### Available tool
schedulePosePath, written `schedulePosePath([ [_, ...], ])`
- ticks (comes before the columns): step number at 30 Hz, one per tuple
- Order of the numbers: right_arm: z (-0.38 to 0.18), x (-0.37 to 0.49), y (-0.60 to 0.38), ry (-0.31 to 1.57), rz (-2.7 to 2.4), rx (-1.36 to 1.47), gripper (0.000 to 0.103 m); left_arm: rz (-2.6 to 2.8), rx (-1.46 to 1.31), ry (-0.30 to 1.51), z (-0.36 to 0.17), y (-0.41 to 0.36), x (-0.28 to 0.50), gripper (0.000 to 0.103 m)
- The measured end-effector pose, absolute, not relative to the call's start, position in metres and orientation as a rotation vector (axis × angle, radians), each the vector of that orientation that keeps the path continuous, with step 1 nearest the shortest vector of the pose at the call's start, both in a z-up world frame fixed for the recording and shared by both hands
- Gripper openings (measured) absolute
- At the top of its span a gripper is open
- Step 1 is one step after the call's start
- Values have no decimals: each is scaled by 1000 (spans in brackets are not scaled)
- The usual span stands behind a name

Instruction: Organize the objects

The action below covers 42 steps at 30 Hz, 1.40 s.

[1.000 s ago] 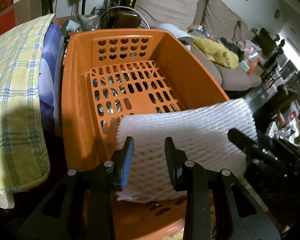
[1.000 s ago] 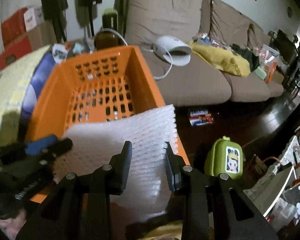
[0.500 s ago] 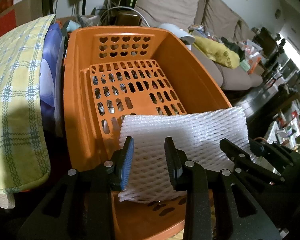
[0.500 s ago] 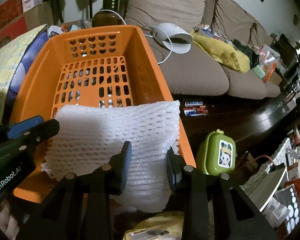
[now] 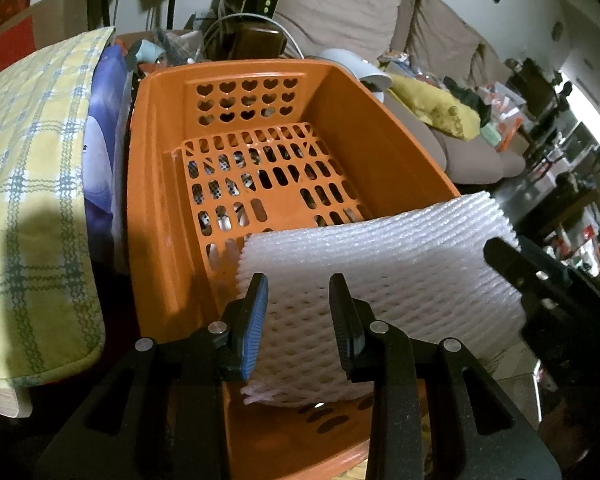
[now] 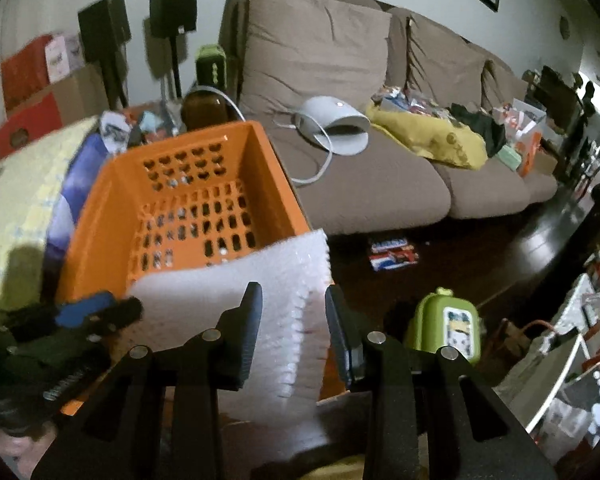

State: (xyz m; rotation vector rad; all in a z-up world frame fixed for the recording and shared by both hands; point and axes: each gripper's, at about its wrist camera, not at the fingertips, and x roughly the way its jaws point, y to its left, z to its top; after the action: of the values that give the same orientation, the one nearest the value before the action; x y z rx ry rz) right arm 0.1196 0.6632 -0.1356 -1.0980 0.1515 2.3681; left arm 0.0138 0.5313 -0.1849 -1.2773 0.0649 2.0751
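A thick stack of white foam net sheets (image 5: 380,272) hangs over the near end of an empty orange plastic basket (image 5: 160,184). My left gripper (image 5: 298,292) is shut on the stack's left part, its blue-padded fingers pressing both faces. My right gripper (image 6: 292,300) is shut on the right end of the same foam stack (image 6: 220,292), beside the basket (image 6: 96,216) and its right rim. In each wrist view the other gripper also shows: the right gripper (image 5: 540,280) and the left gripper (image 6: 96,312).
A yellow checked cloth (image 5: 32,200) over a blue-white cushion (image 5: 100,152) lies left of the basket. A brown sofa (image 6: 372,184) with a white device (image 6: 336,124) and clutter stands behind. A green case (image 6: 448,324) and a packet (image 6: 392,252) lie on the dark floor.
The right gripper dipped the foam's right end toward the basket half a second ago, then rose back up. The left gripper stayed still, and both grips are unchanged.
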Motion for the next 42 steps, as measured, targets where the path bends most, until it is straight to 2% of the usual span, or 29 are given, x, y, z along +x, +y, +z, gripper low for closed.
schedulePosePath([
  [7,-158,110,659,20,2275,-1206,32,2073,-1279,61,-185,532,13,28],
  [15,-173,108,662,20,2238,-1282,36,2075,-1281,60,-186,531,13,28],
  [22,-180,109,664,60,2230,-1314,40,2083,-1268,78,-184,530,14,29],
  [30,-186,112,676,199,2241,-1355,38,2089,-1272,77,-186,529,15,29],
  [36,-186,111,675,205,2241,-1370,41,2091,-1274,79,-186,530,15,29],
  [42,-190,112,680,300,2249,-1399,41,2097,-1273,79,-187,530,14,29],
])
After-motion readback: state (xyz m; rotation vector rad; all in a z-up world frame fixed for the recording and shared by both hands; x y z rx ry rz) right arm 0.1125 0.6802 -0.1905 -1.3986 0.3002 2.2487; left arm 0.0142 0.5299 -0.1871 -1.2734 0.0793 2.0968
